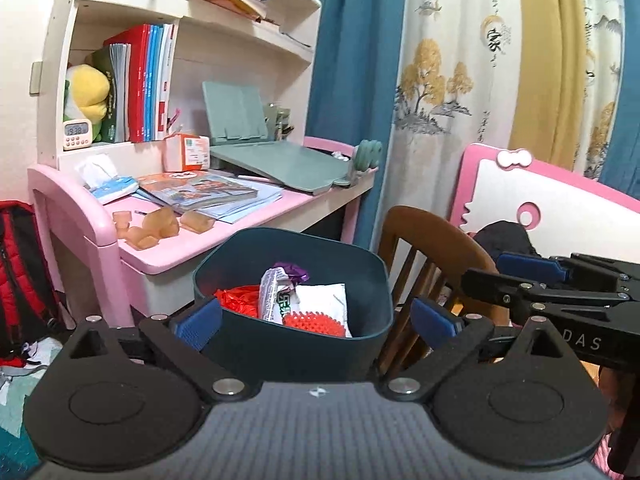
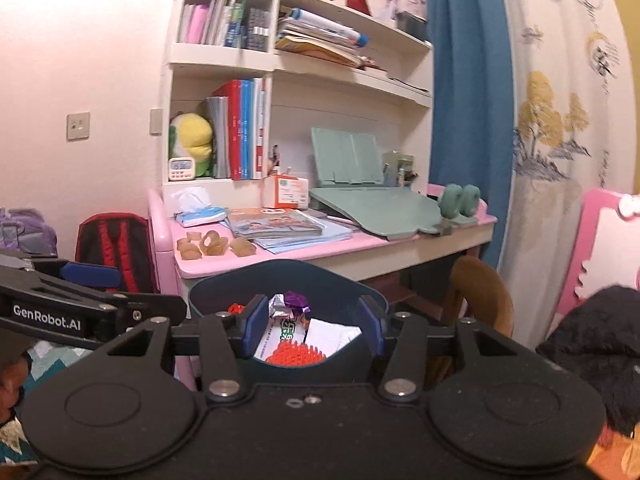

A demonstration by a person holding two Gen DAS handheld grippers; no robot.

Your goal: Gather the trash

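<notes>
Between the blue pads of my left claw [image 1: 316,318] sits the dark teal bin [image 1: 296,344], my jaws spread wide to either side of its walls without pressing them, as far as I can tell. My right claw [image 2: 314,330] hangs over the same bin [image 2: 224,288], its jaws parted and holding nothing, the pads framing the open mouth. Inside the bin lies the trash: a red spiky ball [image 1: 316,324] at the near wall, a white and green wrapper [image 1: 276,296] upright behind it, a white packet [image 1: 324,300] to its right, a crumpled red bag [image 1: 238,298] to the left and a purple scrap [image 1: 294,270] on top. Just behind the bin stands the pink worktop [image 1: 160,256], carrying some amber plastic pieces [image 1: 160,226] near its front edge, a stack of books [image 1: 200,194], a tissue pack [image 1: 106,178] and a green reading stand [image 1: 276,160]. To the right, a brown wooden chair [image 1: 424,248] stands beside the bin.
</notes>
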